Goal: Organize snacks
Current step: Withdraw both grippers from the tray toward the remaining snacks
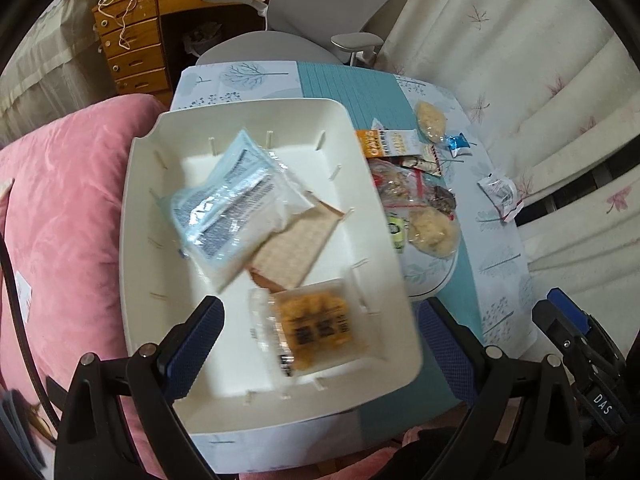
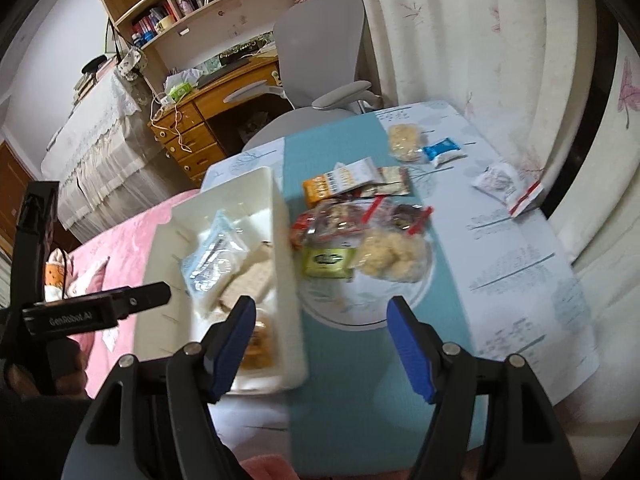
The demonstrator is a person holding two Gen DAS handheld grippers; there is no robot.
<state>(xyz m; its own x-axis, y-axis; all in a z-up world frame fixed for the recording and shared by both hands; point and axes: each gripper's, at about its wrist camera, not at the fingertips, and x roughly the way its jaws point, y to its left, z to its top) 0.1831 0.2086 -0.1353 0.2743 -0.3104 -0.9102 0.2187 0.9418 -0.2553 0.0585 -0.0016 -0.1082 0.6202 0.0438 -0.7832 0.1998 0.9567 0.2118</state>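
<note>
A white bin (image 1: 152,264) on the table holds a blue-white packet (image 1: 228,204), a cracker pack (image 1: 296,248) and an orange snack pack (image 1: 320,332). My left gripper (image 1: 320,344) hovers open over the bin's near end, the orange pack below it. My right gripper (image 2: 322,344) is open and empty above the table, just right of the bin (image 2: 288,248). Loose snacks lie on a plate (image 2: 424,296): a green packet (image 2: 328,262), a puffed snack bag (image 2: 392,256), red-sealed bags (image 2: 332,220). An orange bar (image 2: 340,182) lies beyond.
A blue packet (image 2: 444,152), a white-red packet (image 2: 508,188) and another puffed bag (image 2: 404,142) lie at the table's far right. A pink cushion (image 1: 64,200) is left of the bin, curtains (image 2: 480,40) to the right, a grey chair (image 2: 320,72) behind.
</note>
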